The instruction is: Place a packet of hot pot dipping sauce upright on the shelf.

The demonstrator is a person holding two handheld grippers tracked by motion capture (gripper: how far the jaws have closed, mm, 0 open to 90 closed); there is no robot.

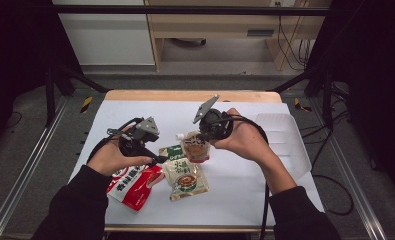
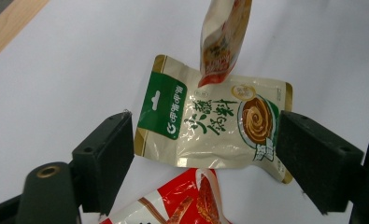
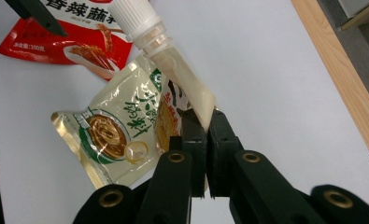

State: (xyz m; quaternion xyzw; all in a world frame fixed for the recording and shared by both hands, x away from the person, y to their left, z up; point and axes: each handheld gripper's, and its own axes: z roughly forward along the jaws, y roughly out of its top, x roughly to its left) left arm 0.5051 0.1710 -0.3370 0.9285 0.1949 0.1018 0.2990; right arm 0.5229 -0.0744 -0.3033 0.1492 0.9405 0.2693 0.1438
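High view: the right gripper (image 1: 201,136) holds the white-capped, cream spout pouch (image 1: 195,146) just above the far end of the beige-and-green flat foil sauce packet (image 1: 185,177) on the white counter (image 1: 245,185); the left gripper (image 1: 152,157) sits at the packet's left.

Left gripper view: its fingers (image 2: 105,158) stand open, the packet's long axis running crosswise between them, untouched; the glossy red snack packet (image 2: 182,200) lies nearer.

Right gripper view: fingers (image 3: 191,140) clamped on the pouch's edge, cap pointing away.
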